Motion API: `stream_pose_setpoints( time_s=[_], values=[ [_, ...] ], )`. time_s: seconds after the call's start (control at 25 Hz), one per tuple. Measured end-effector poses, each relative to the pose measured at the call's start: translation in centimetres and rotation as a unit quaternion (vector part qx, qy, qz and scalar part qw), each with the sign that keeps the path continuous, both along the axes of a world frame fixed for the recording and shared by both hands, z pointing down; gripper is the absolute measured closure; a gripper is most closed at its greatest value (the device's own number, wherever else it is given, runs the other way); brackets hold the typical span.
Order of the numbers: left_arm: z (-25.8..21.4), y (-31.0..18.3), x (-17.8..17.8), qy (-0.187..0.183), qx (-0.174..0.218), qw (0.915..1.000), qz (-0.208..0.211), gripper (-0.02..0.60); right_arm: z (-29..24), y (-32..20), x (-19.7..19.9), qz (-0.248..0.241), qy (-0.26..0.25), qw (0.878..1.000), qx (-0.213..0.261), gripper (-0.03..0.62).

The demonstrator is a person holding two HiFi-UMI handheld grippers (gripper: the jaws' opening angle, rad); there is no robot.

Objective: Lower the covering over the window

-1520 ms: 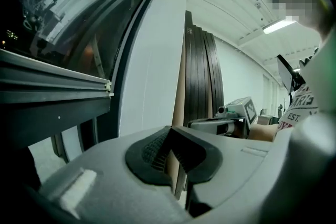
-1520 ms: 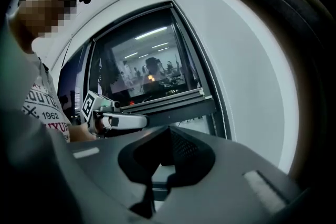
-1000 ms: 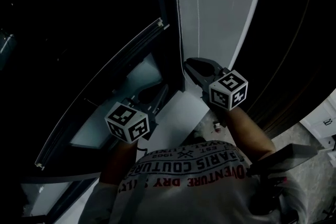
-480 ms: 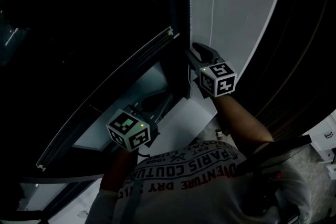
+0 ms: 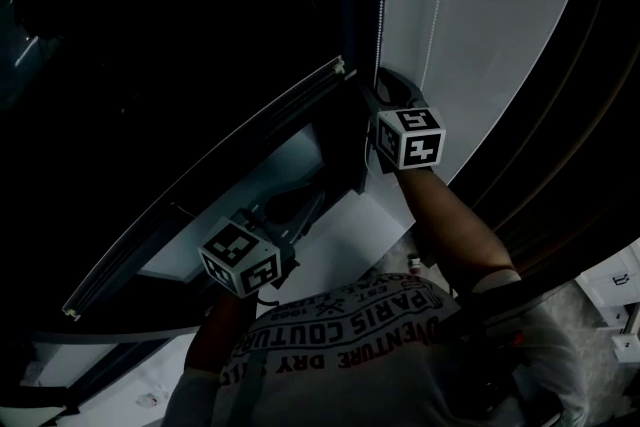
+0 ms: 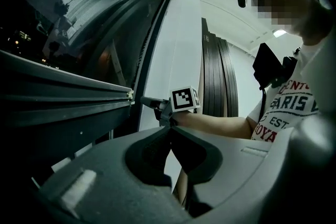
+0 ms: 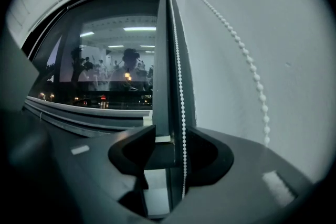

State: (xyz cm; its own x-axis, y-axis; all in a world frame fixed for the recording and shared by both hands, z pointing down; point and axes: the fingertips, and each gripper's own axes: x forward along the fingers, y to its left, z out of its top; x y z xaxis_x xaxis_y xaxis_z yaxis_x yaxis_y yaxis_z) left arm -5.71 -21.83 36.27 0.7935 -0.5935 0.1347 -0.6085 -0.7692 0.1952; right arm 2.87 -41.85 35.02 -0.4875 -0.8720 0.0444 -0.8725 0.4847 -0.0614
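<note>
right gripper (image 7: 170, 139): matte dark-grey moulded plastic with two blunt, rounded jaws. it is held level at the window's right edge. the jaws have just been opening and stand well apart. one strand of the bead chain (image 7: 181, 86) runs between them, closer to the right jaw, and neither pad presses on it.

bead chain: small round white beads in a loop. one strand hangs straight beside the frame upright (image 7: 161, 60). the other arcs across the wall (image 7: 294, 34), which is pale, smooth and matte.

left gripper (image 6: 169, 134): same grey plastic, with a black-and-white marker cube. the jaws are closed tip to tip with nothing between them. it is held low and well apart from the chain.

window (image 7: 105, 60): dark glossy glass carrying reflections of ceiling lights and figures.

window covering: only a long, slim rail (image 5: 200, 185) with a pale square end cap can be made out. it lies across the lower part of the window, and its end is just beside the upright, near the right gripper. whether cloth hangs there is too dark to tell.
</note>
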Motion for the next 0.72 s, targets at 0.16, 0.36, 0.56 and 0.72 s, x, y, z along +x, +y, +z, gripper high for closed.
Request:
stream_pose_setpoints(
  time_s=[0.16,0.36,0.56,0.72],
  values=[
    [0.1,-0.4,-0.1,0.002,0.000,1.0000,-0.005,0.580,0.1,-1.0,-0.4,0.002,-0.004,1.000,0.002,0.430],
    [0.0,-0.3,-0.2,-0.001,0.003,1.0000,-0.006,0.580,0.2,-0.8,-0.2,0.008,0.007,1.000,0.008,0.540],
    [-0.3,-0.2,-0.3,0.001,0.004,1.0000,-0.005,0.580,-0.7,0.6,-0.4,-0.019,-0.002,1.000,0.011,0.590],
    [-0.6,0.3,0.0,0.005,0.008,1.0000,0.003,0.580,-0.9,3.4,-1.1,-0.081,-0.013,0.997,0.013,0.586]
  ],
)
